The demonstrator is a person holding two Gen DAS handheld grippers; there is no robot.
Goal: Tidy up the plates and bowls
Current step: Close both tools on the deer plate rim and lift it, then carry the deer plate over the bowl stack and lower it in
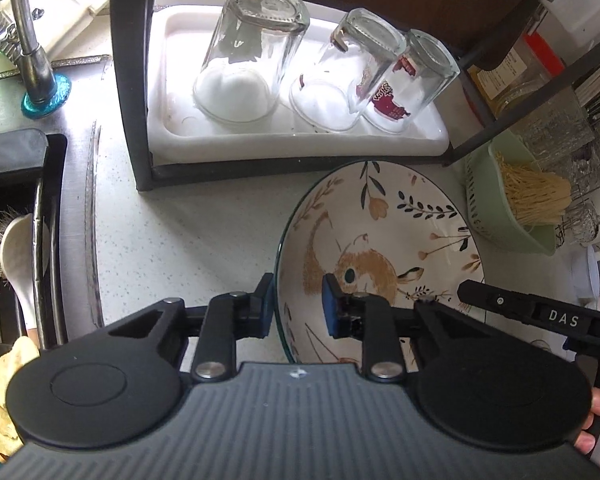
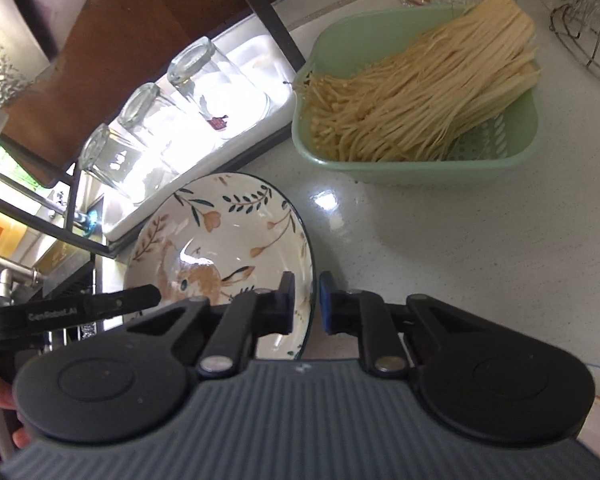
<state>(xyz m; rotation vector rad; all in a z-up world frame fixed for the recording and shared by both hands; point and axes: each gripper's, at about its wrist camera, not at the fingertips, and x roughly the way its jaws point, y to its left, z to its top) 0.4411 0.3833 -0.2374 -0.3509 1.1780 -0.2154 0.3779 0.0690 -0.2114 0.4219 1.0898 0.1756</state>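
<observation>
Both sets of jaws pinching the rabbit plate [image 1: 380, 240], near rim hidden.

Both black two-finger grippers pitched down: left gripper [image 1: 296, 306] and right gripper [image 2: 306, 306] each narrowed, straddling a rim.

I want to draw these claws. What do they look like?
Each claw, the left claw and the right claw, is black, with two jointed arms on silver pins, round black discs at the sides and a ribbed grey body. The finger pads are blue. White letters run along each one's side: "DAS" on the right claw, "CenRobot.AI" on the left.
</observation>
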